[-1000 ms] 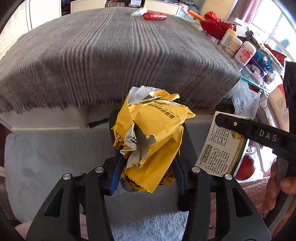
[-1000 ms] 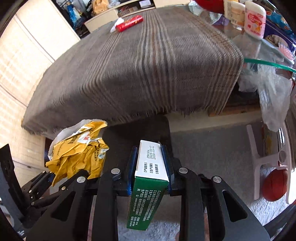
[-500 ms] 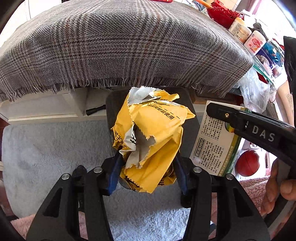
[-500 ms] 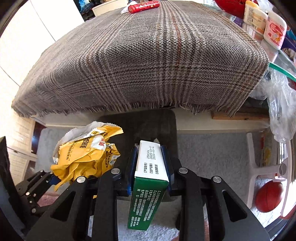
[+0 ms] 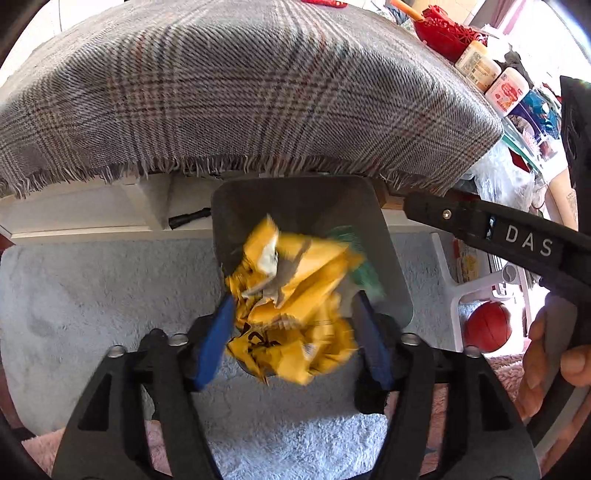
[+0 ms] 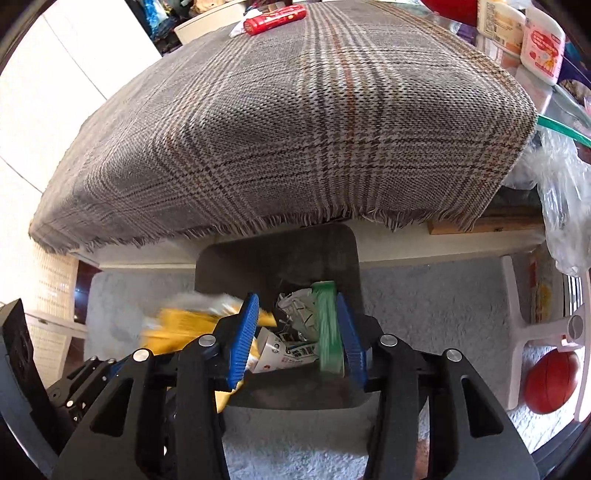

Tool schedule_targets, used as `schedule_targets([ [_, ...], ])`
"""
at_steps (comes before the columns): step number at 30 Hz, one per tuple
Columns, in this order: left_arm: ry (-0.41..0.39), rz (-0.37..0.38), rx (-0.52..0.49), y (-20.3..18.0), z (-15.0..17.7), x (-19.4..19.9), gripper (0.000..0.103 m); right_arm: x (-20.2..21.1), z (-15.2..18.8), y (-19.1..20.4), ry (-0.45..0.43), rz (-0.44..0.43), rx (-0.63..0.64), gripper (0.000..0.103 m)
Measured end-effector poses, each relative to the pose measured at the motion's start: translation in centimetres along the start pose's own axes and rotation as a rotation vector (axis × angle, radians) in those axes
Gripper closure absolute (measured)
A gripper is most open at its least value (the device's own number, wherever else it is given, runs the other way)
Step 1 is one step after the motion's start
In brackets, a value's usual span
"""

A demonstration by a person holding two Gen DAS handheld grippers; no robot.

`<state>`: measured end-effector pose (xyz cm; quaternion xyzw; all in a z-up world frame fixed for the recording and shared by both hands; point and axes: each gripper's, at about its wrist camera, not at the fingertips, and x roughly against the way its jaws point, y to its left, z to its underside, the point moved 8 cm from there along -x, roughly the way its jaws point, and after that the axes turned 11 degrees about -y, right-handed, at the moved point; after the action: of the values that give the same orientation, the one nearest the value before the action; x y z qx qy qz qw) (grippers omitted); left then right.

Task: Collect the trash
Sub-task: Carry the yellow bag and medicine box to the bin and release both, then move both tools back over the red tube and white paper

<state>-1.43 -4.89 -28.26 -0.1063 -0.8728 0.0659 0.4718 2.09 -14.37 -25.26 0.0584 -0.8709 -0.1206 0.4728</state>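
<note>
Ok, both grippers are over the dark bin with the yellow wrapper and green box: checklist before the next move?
1. Left gripper jaws have just been opening, yellow wrapper blurred between them, released: ok.
2. Right gripper jaws have just been opening, green box blurred, against one pad: cannot tell if free.
3. Both items above the bin: ok.
4. Items settled inside: cannot tell.
5. Red packet left on the plaid cloth: not ok.
</note>
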Motion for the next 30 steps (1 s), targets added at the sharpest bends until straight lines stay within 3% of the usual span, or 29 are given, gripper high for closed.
schedule_targets([
  [1,-0.009,-0.006,-0.002,0.4,0.0,0.3,0.024,0.2,-0.1,-0.3,-0.007,0.008,-0.008,0.052],
  [5,-0.025,-0.018,-0.004,1.0,-0.2,0.7,0.011,0.8,-0.2,-1.2,-0.021,0.026,-0.043,0.033],
  [8,-0.027,-0.026,0.002,1.4,-0.2,1.0,0.008,1.0,-0.1,-1.8,-0.021,0.032,-0.062,0.017],
  [11,-0.050,-0.046,-0.008,1.6,-0.6,1.4,0.008,1.7,-0.5,-2.5,-0.039,0.057,-0.069,0.008],
  [18,-0.106,-0.054,-0.041,1.3,-2.4,4.1,0.008,4.6,-3.4,-2.9,-0.114,0.041,-0.074,0.004],
  [24,-0.186,-0.060,-0.030,2.2,-9.0,7.7,0.008,7.2,-8.8,-3.2,-0.204,0.054,-0.068,0.004],
  [30,-0.255,-0.089,-0.032,3.6,-16.5,8.3,0.008,6.7,-15.6,-2.8,-0.245,0.077,-0.059,0.004],
])
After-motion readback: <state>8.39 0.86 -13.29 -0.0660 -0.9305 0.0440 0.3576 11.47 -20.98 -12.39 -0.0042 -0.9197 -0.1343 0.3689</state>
